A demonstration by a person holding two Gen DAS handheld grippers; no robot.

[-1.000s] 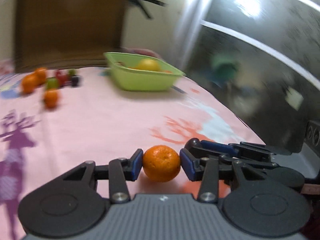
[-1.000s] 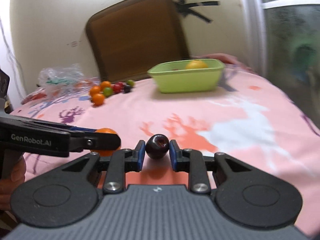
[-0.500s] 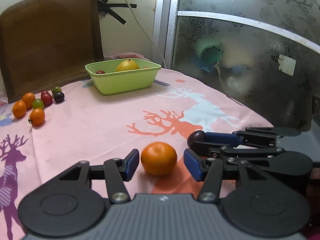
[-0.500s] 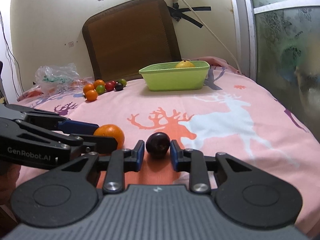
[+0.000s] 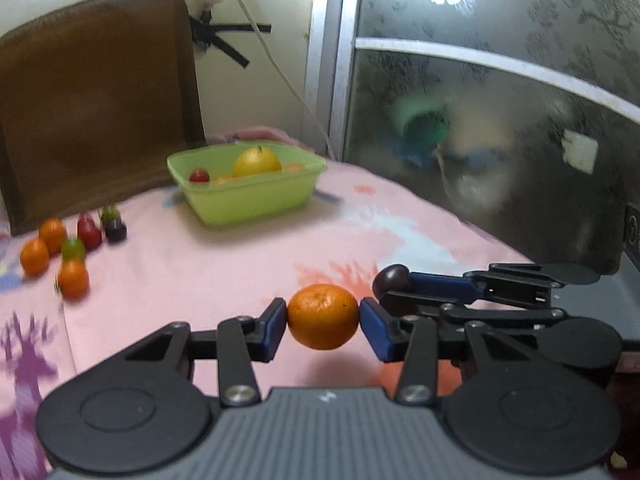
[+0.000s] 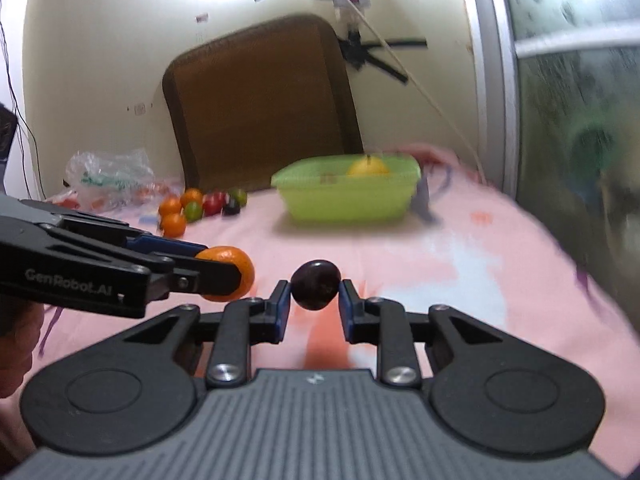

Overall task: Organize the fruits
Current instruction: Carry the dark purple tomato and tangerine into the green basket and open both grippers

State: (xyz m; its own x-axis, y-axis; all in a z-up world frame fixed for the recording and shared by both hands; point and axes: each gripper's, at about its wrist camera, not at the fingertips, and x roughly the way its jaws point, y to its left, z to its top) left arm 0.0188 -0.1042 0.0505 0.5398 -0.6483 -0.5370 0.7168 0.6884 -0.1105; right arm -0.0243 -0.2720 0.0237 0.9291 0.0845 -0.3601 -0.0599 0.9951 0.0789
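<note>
Left gripper clamps orange, right gripper clamps dark plum; both lifted off counter, green basin straight ahead, right nearer.

Fig.: green basket wall hides most fruit inside; only yellow fruit top shows, blurred. Far fruit cluster smeared, types unclear. My left tongs cover part of orange. Hand cut off at frame edge.

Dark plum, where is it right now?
The dark plum sits clamped in the right claw, just right of the orange in the left claw.
</note>
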